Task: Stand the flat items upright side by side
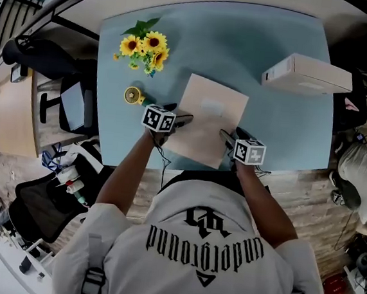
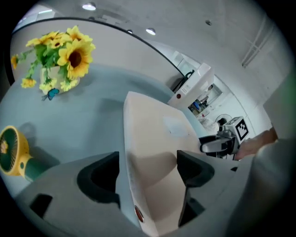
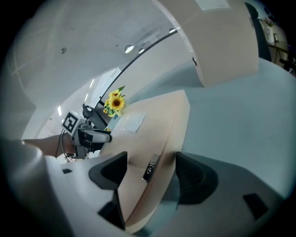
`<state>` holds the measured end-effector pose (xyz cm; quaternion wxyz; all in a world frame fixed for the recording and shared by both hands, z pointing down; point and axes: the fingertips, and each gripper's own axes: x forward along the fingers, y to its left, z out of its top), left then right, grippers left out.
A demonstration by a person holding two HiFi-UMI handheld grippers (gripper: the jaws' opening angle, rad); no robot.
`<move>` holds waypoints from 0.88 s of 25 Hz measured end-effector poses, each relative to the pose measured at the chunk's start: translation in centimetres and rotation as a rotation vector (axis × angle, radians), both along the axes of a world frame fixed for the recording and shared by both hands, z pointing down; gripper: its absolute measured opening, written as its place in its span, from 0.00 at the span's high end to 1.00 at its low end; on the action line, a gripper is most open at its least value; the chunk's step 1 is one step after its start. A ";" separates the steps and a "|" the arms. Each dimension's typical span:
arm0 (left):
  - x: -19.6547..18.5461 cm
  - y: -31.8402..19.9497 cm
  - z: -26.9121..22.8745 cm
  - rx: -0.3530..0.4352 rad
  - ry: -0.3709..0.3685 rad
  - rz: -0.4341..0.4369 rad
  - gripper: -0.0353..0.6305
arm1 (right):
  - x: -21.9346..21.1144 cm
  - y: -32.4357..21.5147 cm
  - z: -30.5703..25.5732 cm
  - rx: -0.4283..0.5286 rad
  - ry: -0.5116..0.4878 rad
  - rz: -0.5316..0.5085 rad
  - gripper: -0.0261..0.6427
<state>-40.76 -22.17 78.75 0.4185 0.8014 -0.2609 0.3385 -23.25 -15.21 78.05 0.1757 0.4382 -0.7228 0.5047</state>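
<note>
The left gripper (image 2: pixel 148 167) and right gripper (image 3: pixel 150 169) keep their fingers apart astride the beige flat box's (image 1: pixel 209 116) 6 o'clock edge. Only the right gripper view shows a dark label (image 3: pixel 150 169) there.

Pale blue table (image 1: pixel 245 45), wood-plank floor (image 1: pixel 309 187), black office chair (image 1: pixel 40 55)

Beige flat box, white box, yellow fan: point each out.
beige flat box (image 1: pixel 206 121), head view, middle of its top face.
white box (image 1: pixel 312 71), head view, its top face.
yellow fan (image 2: pixel 8 150), left gripper view, its round grille.
</note>
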 end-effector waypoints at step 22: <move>1.7 0.4 -2.3 -0.021 0.043 0.024 0.41 | 0.8 -0.7 -1.7 -0.003 0.023 -0.004 0.52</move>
